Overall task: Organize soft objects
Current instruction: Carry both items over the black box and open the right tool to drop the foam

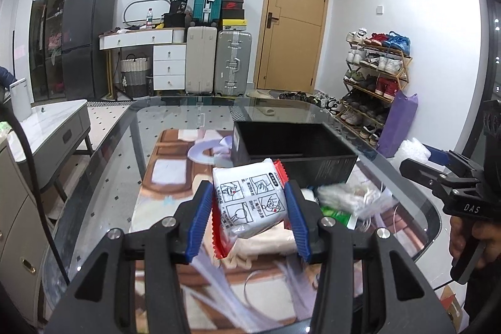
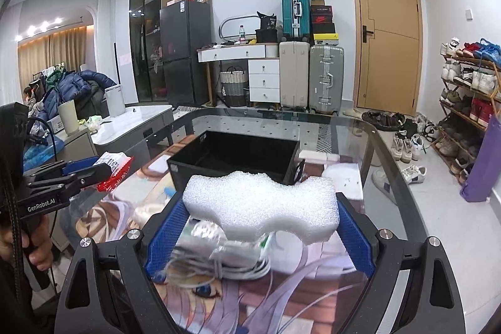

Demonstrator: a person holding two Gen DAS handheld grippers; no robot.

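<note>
Your left gripper (image 1: 249,208) pinches a white plastic packet with red crimped edges (image 1: 250,202) between its blue ribbed pads, lifted above the printed anime-style mat (image 1: 175,174) on the glass table (image 1: 103,177). Your right gripper (image 2: 261,218) clamps a white wavy-edged foam block (image 2: 263,205) across its width, above a blurred clear bag of white cords (image 2: 225,252). The open black rectangular box (image 2: 233,161) sits just beyond both held items.

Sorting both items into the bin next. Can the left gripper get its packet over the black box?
Probably yes: the left gripper holds the packet lifted, and the open black box sits just beyond, nothing between.
</note>
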